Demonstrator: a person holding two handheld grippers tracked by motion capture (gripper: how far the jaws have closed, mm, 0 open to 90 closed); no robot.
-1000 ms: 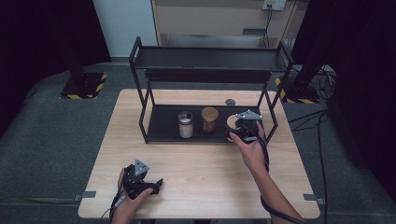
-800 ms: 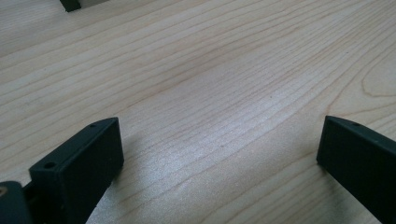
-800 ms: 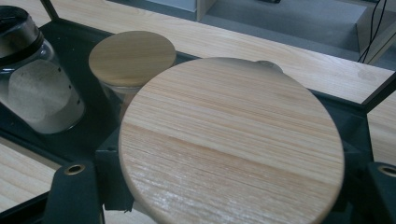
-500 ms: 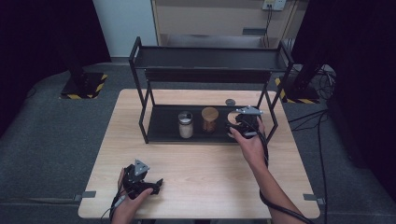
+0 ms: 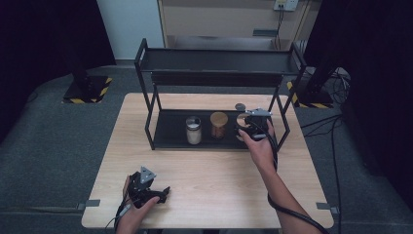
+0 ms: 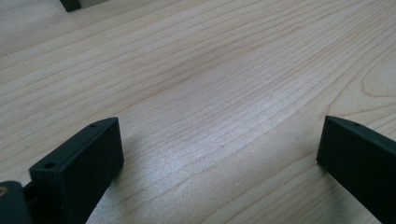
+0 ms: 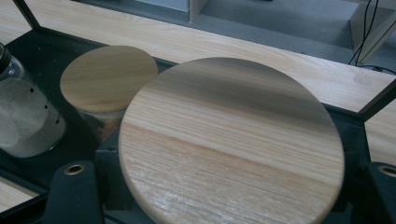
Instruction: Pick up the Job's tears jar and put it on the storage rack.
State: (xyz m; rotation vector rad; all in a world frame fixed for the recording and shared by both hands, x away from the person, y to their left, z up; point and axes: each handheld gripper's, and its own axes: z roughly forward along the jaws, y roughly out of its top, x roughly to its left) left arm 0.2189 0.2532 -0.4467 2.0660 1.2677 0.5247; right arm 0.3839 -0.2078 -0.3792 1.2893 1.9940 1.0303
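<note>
A jar with a wide wooden lid (image 7: 231,140) sits between the jaws of my right gripper (image 7: 229,191), which is shut on it. In the high view this gripper (image 5: 243,126) holds the jar (image 5: 239,118) at the right end of the lower tier of the black shelf (image 5: 168,131). On that tier, left of it, stand a second wooden-lidded jar (image 5: 218,125) with brown contents and a glass jar (image 5: 193,130) with white contents. My left gripper (image 5: 155,191) rests near the table's front left edge, open (image 6: 219,154), with bare wood between its jaws.
The shelf's upper tier (image 5: 219,61) is bare and overhangs the lower one. A small dark round cap (image 5: 240,106) lies on the table behind the shelf. The shelf's right post (image 5: 282,122) stands close to my right hand. Light wooden tabletop (image 5: 209,180) spreads in front.
My right gripper has moved a little farther in under the shelf with the jar. The left gripper has stayed where it was.
</note>
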